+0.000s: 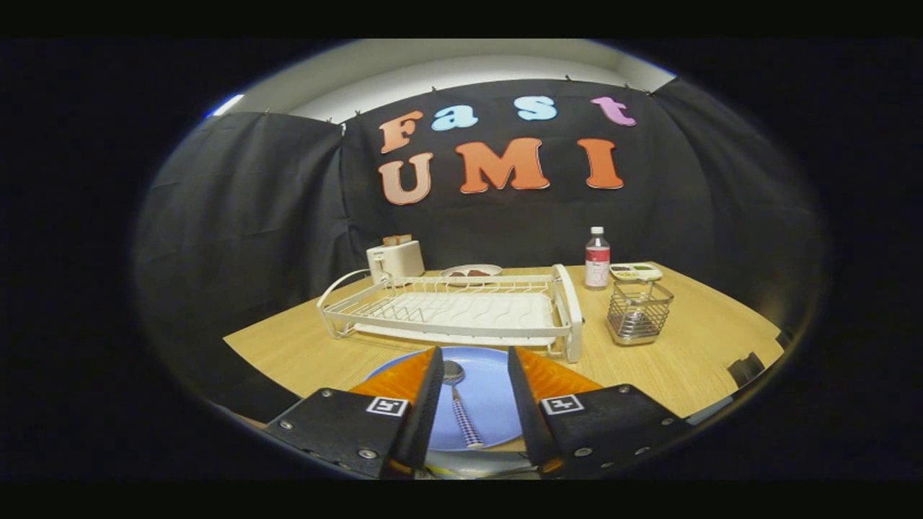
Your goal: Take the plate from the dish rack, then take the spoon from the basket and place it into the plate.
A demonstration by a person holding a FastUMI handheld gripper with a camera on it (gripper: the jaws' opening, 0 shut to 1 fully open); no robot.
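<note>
Nearest the camera, the gripper (472,393) holds its two fingers (425,404) spread wide apart, pressing on nothing. Between them lies the spoon (460,404), its bowl pointing far and its checked handle running near. It rests on the blue plate (487,396), touching neither finger. The plate sits flat on the wooden table (692,353), with the fingers hovering over its left and right parts.

Just beyond the plate stands the white dish rack (454,310), long side facing the camera, with a tray under its wire frame. Its slots hold no dishes. Right of the rack, a little apart from it, stands the wire basket (638,311), upright.

Farther back, a bottle (597,258) with a white cap stands near the table's far edge, just left of a small tray (636,272) holding dark and green bits. Behind the rack's left end sits a white toaster (395,259) with toast sticking out of its top. Beside it, to the right, lies a small dish (471,271) with something brown on it, partly hidden by the rack.
</note>
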